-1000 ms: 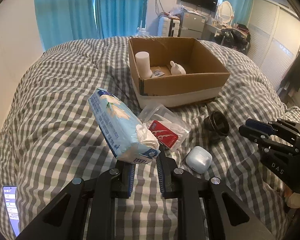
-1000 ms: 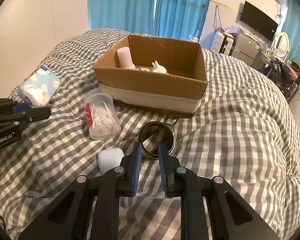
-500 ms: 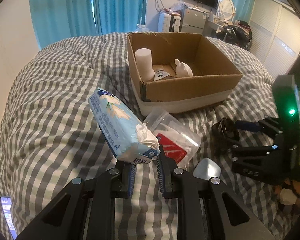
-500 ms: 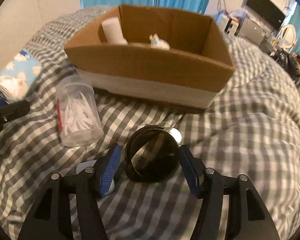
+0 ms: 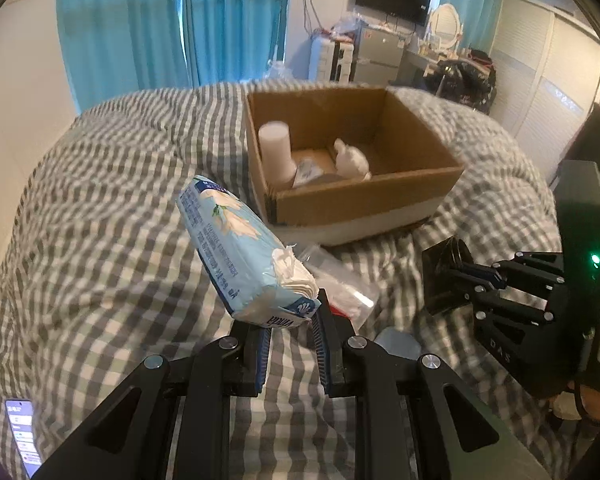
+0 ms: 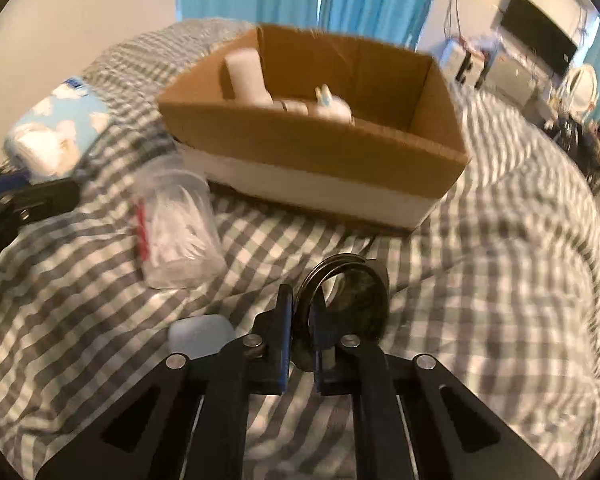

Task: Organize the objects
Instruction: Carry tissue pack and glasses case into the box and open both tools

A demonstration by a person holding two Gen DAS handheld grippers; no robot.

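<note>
My left gripper is shut on a blue tissue pack and holds it tilted above the checked bed cover. It also shows at the left of the right wrist view. My right gripper is shut on the rim of a black round mirror, lifted off the cover; it shows in the left wrist view too. An open cardboard box stands ahead, holding a white cylinder and a white figurine.
A clear tub of floss picks lies on the cover left of the mirror. A white earbud case lies beside my right fingers. A phone lies at the bed's near left. Curtains and furniture stand behind the bed.
My right gripper moved onto the mirror, opened around it, then shut on its rim and lifted it. My left gripper moved toward the box, still holding the tissue pack.
</note>
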